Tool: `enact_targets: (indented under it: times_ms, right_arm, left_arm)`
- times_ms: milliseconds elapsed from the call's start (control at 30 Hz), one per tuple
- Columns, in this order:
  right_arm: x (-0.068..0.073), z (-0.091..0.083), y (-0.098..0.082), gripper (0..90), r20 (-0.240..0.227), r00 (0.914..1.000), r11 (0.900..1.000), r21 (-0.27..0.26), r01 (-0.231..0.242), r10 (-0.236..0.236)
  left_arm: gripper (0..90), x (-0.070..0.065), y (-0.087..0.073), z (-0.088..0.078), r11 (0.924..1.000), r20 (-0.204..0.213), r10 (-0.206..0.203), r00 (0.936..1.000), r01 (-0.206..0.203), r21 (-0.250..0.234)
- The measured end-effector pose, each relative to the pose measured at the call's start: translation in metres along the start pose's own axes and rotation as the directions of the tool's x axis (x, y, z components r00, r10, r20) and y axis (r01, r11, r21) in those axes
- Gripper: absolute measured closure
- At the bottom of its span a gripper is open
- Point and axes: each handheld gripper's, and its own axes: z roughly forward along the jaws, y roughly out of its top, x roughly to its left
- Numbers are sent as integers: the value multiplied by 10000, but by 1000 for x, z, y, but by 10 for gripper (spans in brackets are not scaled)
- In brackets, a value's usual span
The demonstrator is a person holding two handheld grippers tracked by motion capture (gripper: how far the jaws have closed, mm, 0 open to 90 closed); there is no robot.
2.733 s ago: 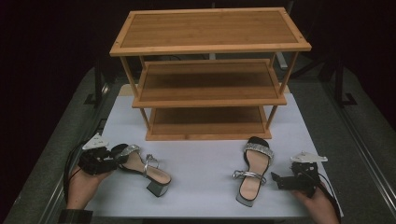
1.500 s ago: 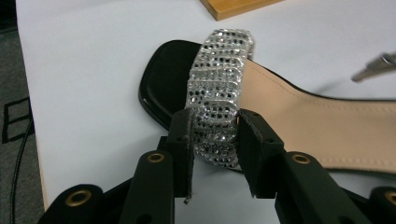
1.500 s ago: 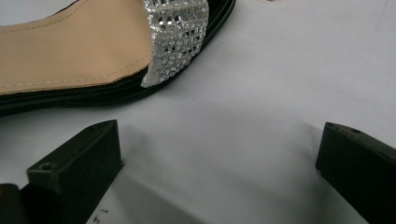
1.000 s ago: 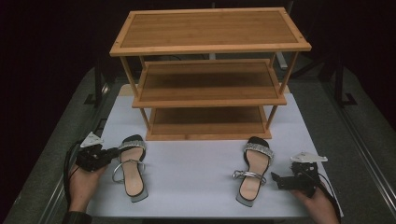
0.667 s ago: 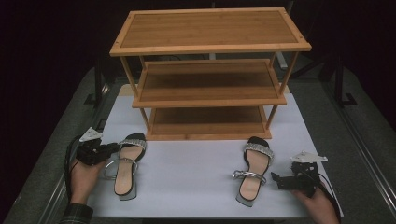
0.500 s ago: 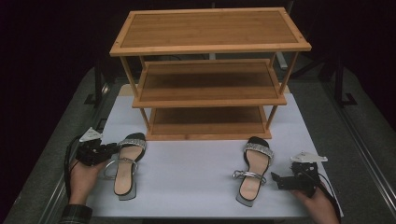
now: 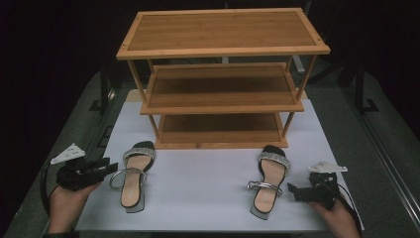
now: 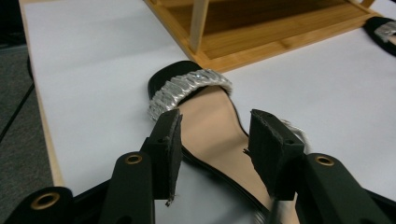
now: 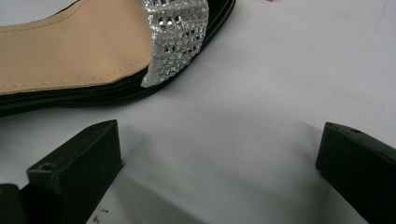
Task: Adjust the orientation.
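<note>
Two black heeled sandals with silver straps lie flat on the white mat (image 7: 198,173), toes toward the wooden shelf. The left sandal (image 7: 133,177) is just right of my left gripper (image 7: 110,166), whose jaws have just been opening and are open. In the left gripper view the left sandal (image 8: 191,86) lies beyond and below the left gripper (image 8: 215,125), with no pad pressing on it. My right gripper (image 7: 292,191) rests on the mat beside the right sandal (image 7: 267,181), wide open. In the right gripper view the right gripper (image 9: 219,135) holds nothing, and the right sandal (image 9: 70,46) is ahead.
A three-tier wooden shelf (image 7: 223,79) stands at the back of the mat, all its tiers bare. Bare mat lies between the two sandals. Grey tabletop (image 7: 376,148) borders the mat on both sides, with dark surroundings beyond.
The left sandal, earlier held tilted by the left gripper, now lies flat with its toe toward the shelf. The left gripper has let go and drawn back to the left. The right gripper stayed still.
</note>
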Motion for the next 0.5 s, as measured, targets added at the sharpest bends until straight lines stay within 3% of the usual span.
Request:
enact_targets:
  times_ms: [133,367,467,500]
  right_arm:
    - [0,0,0,0,-8,10000,10000,3,-16,16]
    - [0,0,0,0,3,10000,10000,8,-2,2]
    - [0,0,0,0,6,10000,10000,9,1,-1]
    - [0,0,0,0,5,10000,10000,4,-12,12]
  left_arm:
    - [529,-12,-10,-22,9999,-69,-30,10000,30,-102]
    - [515,-20,-37,-24,9996,294,-277,9992,275,68]
    - [627,-20,-48,-15,9990,471,-213,9987,194,405]
    - [783,-20,-48,-13,9990,465,-99,9989,79,441]
